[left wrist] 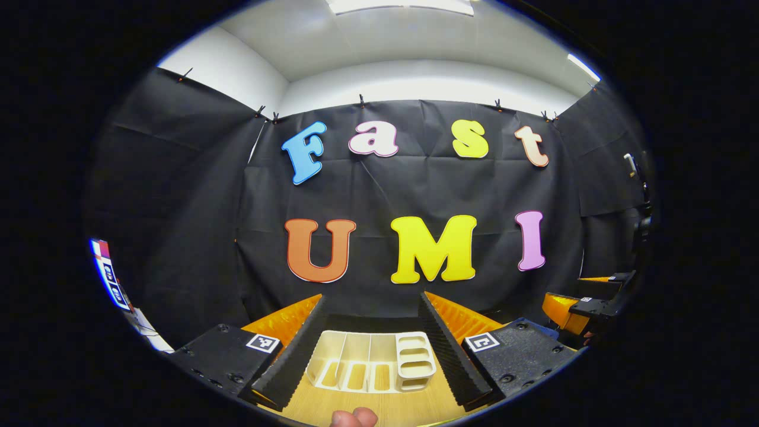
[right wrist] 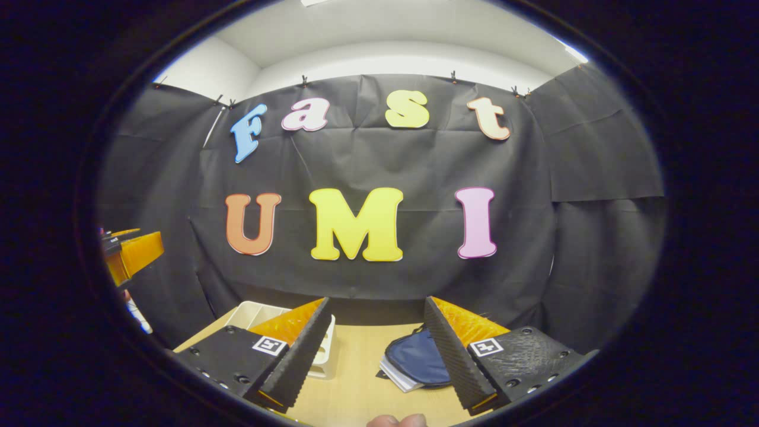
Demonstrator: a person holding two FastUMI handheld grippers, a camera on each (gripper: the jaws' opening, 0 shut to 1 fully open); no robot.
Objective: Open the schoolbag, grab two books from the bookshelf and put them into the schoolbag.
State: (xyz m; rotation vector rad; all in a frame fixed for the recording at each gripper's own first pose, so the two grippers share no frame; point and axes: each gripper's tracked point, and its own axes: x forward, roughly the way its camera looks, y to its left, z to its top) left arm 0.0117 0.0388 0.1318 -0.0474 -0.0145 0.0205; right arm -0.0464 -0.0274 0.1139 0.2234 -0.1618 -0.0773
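A white slotted bookshelf (left wrist: 356,362) rests on the wooden table (left wrist: 385,409), its slots empty, and it sits between the fingers of my left gripper (left wrist: 372,302), which is open and holds nothing. In the right gripper view, a dark blue schoolbag (right wrist: 418,359) lies flat on the table, with white page edges (right wrist: 397,375) showing at its near left side. My right gripper (right wrist: 377,302) hovers open just in front of the bag, whose right part is hidden by one finger. The bookshelf (right wrist: 325,350) stands left of the bag, partly behind the other finger.
Black cloth walls close the booth at the back and sides, just beyond the table's far edge. The right gripper (left wrist: 584,308) shows at the right of the left gripper view, the left gripper (right wrist: 127,252) at the left of the right gripper view. Fingertips of a hand (left wrist: 354,417) show low down.
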